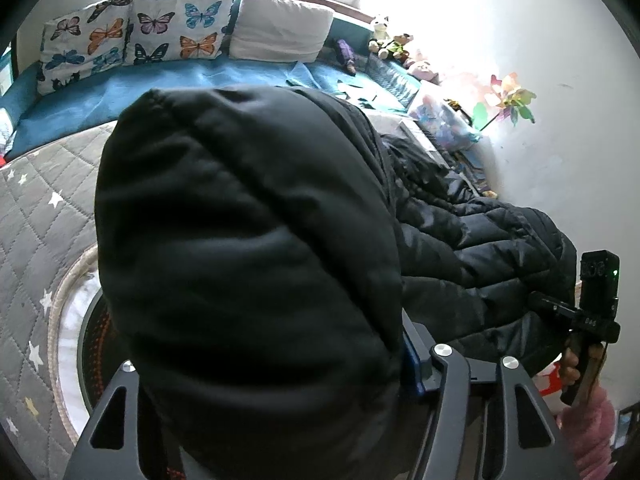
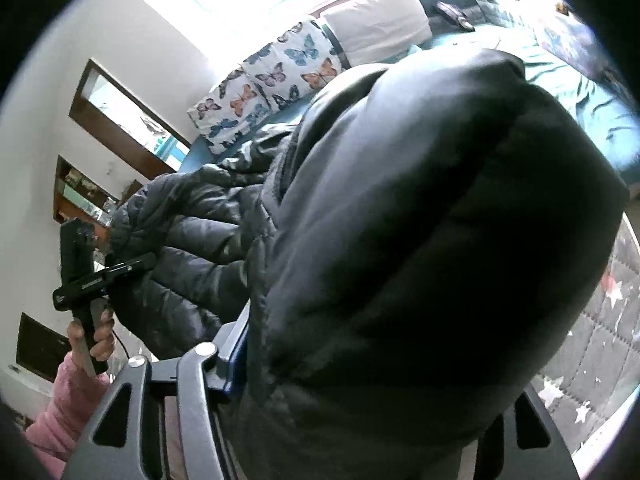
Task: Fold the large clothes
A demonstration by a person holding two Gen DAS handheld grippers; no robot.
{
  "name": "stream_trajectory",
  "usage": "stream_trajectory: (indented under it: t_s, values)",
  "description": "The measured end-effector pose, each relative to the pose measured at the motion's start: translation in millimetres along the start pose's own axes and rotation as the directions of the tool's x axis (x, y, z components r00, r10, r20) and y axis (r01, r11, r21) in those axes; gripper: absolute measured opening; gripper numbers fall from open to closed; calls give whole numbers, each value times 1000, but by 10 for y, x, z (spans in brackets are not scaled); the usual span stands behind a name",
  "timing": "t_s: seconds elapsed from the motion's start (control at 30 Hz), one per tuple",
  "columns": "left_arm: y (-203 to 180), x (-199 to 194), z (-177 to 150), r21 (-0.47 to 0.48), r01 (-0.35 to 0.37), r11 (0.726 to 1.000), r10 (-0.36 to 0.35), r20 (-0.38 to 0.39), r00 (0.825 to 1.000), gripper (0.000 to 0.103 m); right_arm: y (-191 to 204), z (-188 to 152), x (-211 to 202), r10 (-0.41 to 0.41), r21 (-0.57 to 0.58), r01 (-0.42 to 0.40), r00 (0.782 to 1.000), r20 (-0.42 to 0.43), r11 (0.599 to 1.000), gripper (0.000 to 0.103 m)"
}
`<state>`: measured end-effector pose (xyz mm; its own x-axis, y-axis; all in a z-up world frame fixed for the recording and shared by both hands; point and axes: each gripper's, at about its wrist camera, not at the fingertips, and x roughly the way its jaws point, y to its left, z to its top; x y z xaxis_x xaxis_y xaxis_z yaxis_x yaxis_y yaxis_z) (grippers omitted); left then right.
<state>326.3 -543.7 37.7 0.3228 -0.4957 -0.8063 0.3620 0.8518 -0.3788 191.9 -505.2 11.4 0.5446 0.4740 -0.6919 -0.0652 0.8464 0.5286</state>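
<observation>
Right now both tools, the left tool (image 1: pixel 280 364) and the right tool (image 2: pixel 360 364), pinch the puffy black coat (image 1: pixel 248 240) up above the bed (image 1: pixel 48 200), and its slippery, heavy cloth could slide out and flop down unfolded.

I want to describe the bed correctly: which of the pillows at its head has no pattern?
The plain white pillow, the one nearest the stuffed toys. The two white butterfly-print pillows beside it carry coloured butterflies.

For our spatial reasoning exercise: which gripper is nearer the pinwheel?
Right. The right gripper holds the jacket toward the pinwheel; the left gripper holds its far side.
</observation>
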Motion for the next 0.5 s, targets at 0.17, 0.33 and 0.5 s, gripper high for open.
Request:
stream_trajectory:
  t_s: [0.17,0.33,0.5]
  values:
    - [36,-5,-89,-17,-12,1000,12,-10,1000,70,-128,-37,1,-2,27,2,1000,-5,1000,72]
    - [14,11,-118,-17,-13,1000,13,-10,1000,70,-147,-15,-50,-6,25,6,1000,0,1000,72]
    - [-58,33,-161,13,-8,1000,9,-25,1000,70,-165,17,-97,-22,20,22,1000,1,1000,71]
